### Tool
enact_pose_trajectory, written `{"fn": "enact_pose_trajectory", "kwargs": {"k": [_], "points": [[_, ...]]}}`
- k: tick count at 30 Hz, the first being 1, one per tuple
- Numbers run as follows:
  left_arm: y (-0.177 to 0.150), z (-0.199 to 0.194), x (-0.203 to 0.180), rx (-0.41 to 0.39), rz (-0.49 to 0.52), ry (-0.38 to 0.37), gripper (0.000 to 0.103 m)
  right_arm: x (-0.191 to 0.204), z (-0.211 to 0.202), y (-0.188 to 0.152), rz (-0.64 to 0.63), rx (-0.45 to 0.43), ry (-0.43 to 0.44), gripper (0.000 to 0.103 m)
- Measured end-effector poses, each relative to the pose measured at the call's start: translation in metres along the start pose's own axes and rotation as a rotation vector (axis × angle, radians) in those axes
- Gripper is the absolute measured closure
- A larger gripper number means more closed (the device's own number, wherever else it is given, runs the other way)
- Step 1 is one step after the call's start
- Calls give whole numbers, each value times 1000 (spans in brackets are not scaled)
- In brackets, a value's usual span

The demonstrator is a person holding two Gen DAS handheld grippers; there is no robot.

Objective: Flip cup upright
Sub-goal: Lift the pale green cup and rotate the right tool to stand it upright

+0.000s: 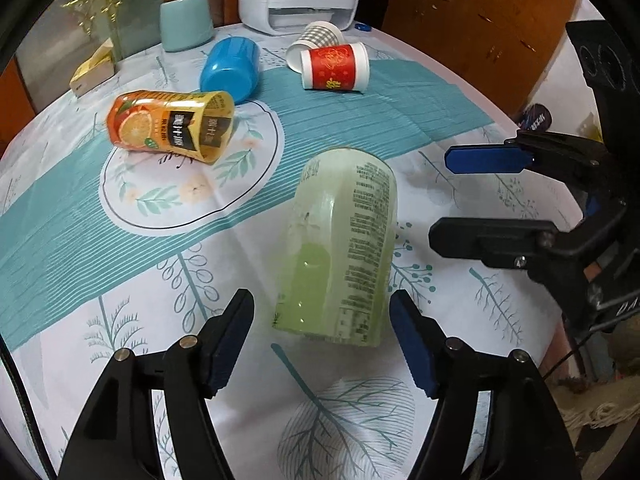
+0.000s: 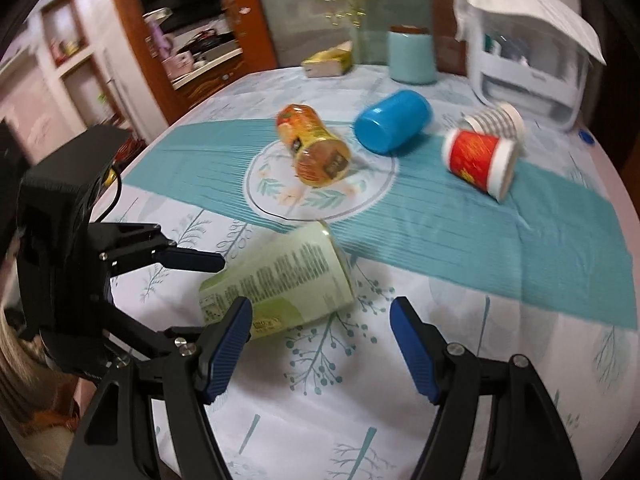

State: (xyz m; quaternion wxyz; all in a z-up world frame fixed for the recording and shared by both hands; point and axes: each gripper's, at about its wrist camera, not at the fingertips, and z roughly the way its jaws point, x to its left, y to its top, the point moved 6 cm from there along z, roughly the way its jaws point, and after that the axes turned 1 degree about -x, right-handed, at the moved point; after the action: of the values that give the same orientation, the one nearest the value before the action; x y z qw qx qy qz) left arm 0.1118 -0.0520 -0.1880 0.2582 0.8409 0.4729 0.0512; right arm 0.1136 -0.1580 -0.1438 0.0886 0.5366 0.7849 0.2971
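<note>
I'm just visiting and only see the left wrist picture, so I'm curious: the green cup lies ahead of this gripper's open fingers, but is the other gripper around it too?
Observer: No. In the right wrist view the right gripper is open, and the green cup lies off-centre, past one finger.
Operator: Is my gripper touching the cup?
Observer: The left gripper has its upper finger reaching the cup's end; I cannot tell whether it touches.
Operator: Anything beyond that side?
Observer: A wooden cabinet with open, cluttered shelves.
</note>
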Motion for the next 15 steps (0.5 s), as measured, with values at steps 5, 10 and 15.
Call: {"fn": "enact_pose_trajectory", "kwargs": {"k": [5, 10, 15], "points": [[-1, -15, 3, -5, -34, 33, 34, 15, -8, 9, -126, -35, 19, 31], [-12, -34, 11, -11, -101, 67, 31, 37, -8, 12, -404, -57, -3, 31], [-23, -40, 21, 11, -186, 77, 31, 59, 9, 1, -736, -28, -33, 31]]}}
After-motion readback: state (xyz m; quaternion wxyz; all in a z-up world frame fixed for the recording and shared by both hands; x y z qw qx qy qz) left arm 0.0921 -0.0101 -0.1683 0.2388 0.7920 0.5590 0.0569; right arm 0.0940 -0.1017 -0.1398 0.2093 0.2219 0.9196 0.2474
